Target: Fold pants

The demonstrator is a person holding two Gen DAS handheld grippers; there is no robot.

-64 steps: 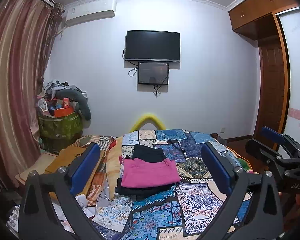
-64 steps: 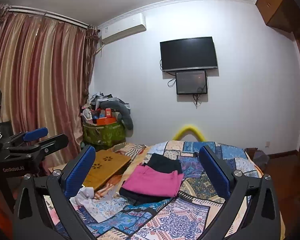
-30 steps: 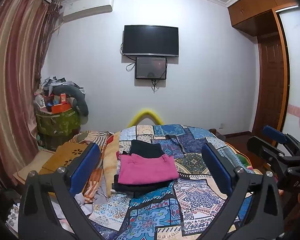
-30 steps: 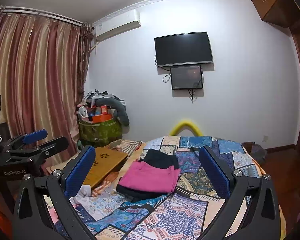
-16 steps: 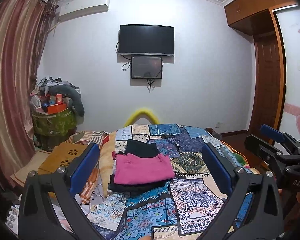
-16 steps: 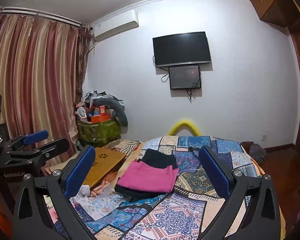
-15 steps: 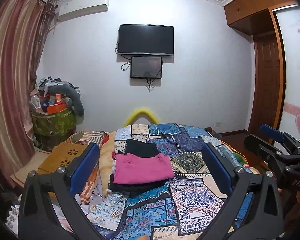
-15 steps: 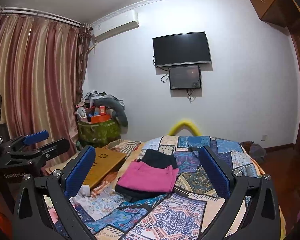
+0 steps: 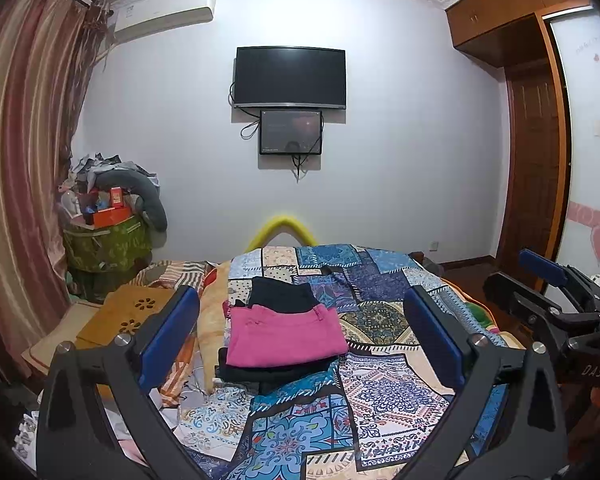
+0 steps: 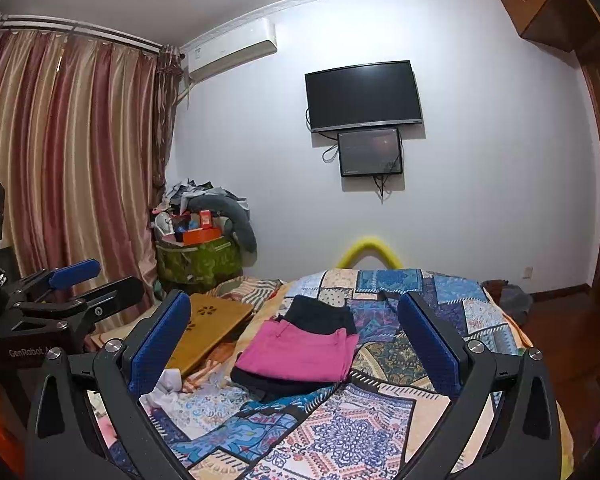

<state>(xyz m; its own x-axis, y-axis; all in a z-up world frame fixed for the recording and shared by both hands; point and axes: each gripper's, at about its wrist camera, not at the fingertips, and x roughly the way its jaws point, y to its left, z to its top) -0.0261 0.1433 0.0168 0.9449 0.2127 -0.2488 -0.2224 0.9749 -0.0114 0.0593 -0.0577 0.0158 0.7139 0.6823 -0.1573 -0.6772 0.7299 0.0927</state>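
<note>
Pink pants point(image 9: 284, 336) folded atop dark clothes point(image 9: 282, 297)

Left gripper point(image 9: 300, 332) and right gripper point(image 10: 294, 340) both gape, empty.

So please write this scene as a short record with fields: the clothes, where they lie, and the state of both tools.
surface: bed with patchwork quilt
top garment: pink pants, folded, on the pile
under it: black garment, edges showing at the near side
behind it: second black garment, folded
left tool: open, holding nothing, above the bed
right tool: open, holding nothing, above the bed
contact with clothes: none
beside bed: wooden lap desk
</note>
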